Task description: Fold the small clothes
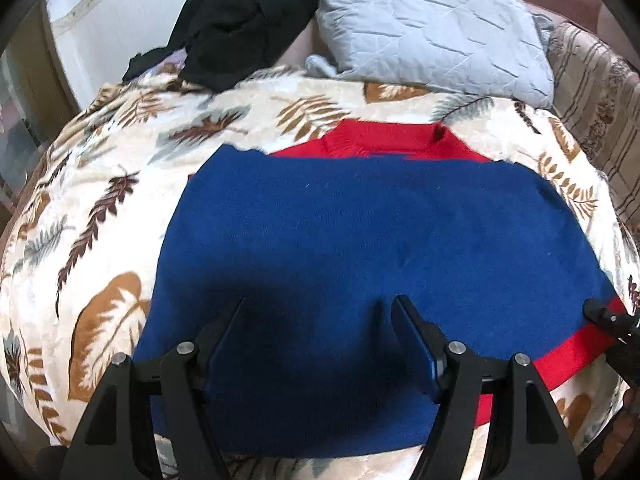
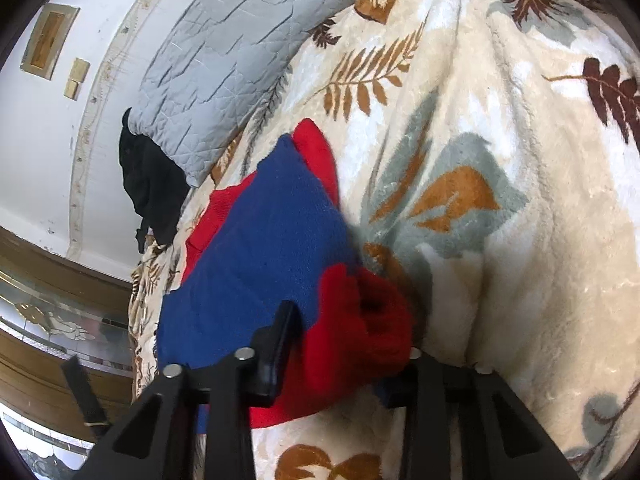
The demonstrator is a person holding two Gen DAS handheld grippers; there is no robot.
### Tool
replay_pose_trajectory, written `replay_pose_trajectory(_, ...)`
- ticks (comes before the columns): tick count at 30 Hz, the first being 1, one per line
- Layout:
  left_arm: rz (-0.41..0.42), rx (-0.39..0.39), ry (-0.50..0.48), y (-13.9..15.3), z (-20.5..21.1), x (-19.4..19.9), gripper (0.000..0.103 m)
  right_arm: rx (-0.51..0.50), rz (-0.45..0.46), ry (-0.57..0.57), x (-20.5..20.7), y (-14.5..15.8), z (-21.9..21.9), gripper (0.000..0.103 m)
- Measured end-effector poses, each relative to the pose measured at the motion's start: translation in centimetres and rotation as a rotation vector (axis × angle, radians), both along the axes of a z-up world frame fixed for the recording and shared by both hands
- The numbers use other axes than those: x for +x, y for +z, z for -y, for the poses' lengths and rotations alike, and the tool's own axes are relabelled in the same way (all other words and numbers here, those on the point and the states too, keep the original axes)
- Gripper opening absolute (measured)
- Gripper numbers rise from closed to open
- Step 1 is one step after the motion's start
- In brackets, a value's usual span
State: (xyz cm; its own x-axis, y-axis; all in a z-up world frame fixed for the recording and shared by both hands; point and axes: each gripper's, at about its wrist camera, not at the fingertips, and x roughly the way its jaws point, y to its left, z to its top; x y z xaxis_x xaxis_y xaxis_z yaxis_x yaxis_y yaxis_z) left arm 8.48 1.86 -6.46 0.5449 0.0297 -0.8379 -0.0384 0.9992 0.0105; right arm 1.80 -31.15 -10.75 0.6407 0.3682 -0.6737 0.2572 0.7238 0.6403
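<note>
A small blue and red sweater point(image 1: 360, 232) lies flat on a leaf-patterned blanket point(image 1: 100, 208). Red shows at its far collar edge and along its near right hem point(image 1: 568, 352). My left gripper point(image 1: 318, 308) is open, its jaws wide apart just above the blue body near the front edge. In the right wrist view the sweater point(image 2: 264, 248) runs away to the upper left. My right gripper point(image 2: 348, 320) is open around a bunched red cuff or hem point(image 2: 360, 320); its right finger is hidden behind the red fabric. The right gripper's tip shows in the left view point(image 1: 600, 312).
A grey quilted pillow point(image 1: 432, 28) and a black garment point(image 1: 240, 20) lie at the far side of the bed by a white wall. A patterned sofa or cover point(image 1: 600, 92) is at the right. The blanket point(image 2: 500, 160) rises in folds to the right.
</note>
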Motion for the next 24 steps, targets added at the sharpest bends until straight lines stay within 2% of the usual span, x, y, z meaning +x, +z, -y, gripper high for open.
replay_pose_trajectory(2, -0.058, 0.014, -0.023, -1.7, 0.6, 0.7, 0.074, -0.011, -0.006, 0.008, 0.1, 0.1, 0.0, 0.027)
replay_pose_trajectory(3, -0.075, 0.046, -0.031, -2.7, 0.9, 1.0, 0.076, -0.017, -0.006, 0.009, 0.0, 0.1, 0.0, 0.025)
replay_pose_trajectory(4, -0.046, 0.068, -0.039, -2.7, 1.2, 0.8, 0.077, -0.036, -0.008, 0.021, 0.0, 0.3, -0.2, 0.015)
replay_pose_trajectory(5, -0.035, 0.089, -0.048, -2.6, 1.5, 0.6, 0.077, -0.055, -0.010, 0.026, 0.0, 0.5, -0.4, 0.012)
replay_pose_trajectory(9, -0.041, 0.074, -0.050, -2.5, 1.2, 0.5, 0.077, -0.184, 0.035, 0.032, -0.8, 3.1, -1.5, 0.011)
replay_pose_trajectory(11, -0.039, 0.074, -0.050, -2.4, 1.2, 0.4, 0.077, -0.223, 0.007, 0.062, -0.8, 3.4, -1.8, 0.011)
replay_pose_trajectory(13, -0.036, 0.073, -0.053, -2.4, 1.1, 0.3, 0.077, -0.168, -0.070, 0.068, -0.8, 1.8, -0.5, 0.015)
replay_pose_trajectory(15, -0.032, 0.066, -0.056, -2.5, 1.1, 0.3, 0.077, -0.114, -0.078, 0.036, -1.7, 1.5, 1.1, 0.033)
replay_pose_trajectory(16, -0.030, 0.064, -0.057, -2.5, 1.0, 0.2, 0.077, -0.105, -0.054, 0.005, -2.6, 2.1, 2.3, 0.035)
replay_pose_trajectory(18, -0.029, 0.067, -0.054, -2.6, 1.1, 0.4, 0.077, -0.111, -0.007, -0.030, -3.0, 3.5, 3.6, 0.054)
replay_pose_trajectory(19, -0.028, 0.069, -0.053, -2.6, 1.2, 0.4, 0.077, -0.115, 0.037, -0.047, -2.5, 4.6, 4.2, 0.071)
replay_pose_trajectory(21, -0.029, 0.070, -0.054, -2.6, 1.2, 0.3, 0.077, -0.106, 0.079, 0.016, 0.3, 5.8, 4.2, 0.073)
replay_pose_trajectory(24, -0.037, 0.067, -0.053, -2.5, 1.1, 0.4, 0.077, -0.119, 0.061, 0.137, 6.3, 5.8, 3.0, 0.072)
